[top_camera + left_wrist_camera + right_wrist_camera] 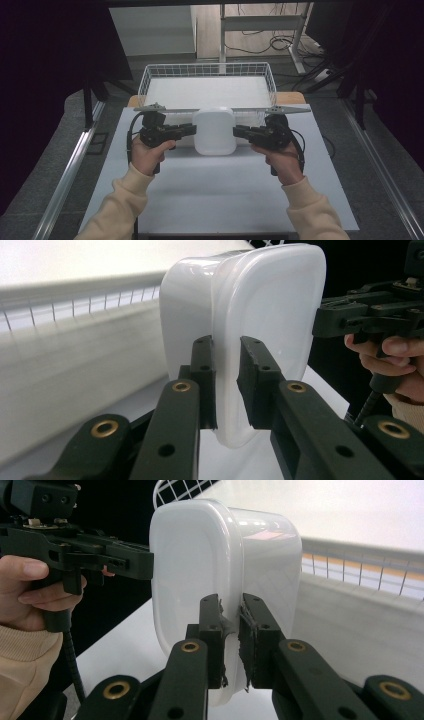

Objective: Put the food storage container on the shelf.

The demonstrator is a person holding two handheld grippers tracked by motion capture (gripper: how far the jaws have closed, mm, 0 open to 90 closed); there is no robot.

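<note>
A white plastic tub with a lid hangs above the table between both hands, just in front of the wire basket. My left gripper pinches the rim of the tub from its left side, jaws shut on the lip, gripper. On the opposite side my right gripper clamps the tub's rim the same way, with the thin edge squeezed between its worn pads, gripper. Each gripper view also shows the other hand's gripper beyond the tub.
The white wire basket stands at the table's far edge, right behind the tub, and holds nothing. The pale table top spreads out below the hands. Metal rails run along both sides of the table; cables lie on the floor beyond.
</note>
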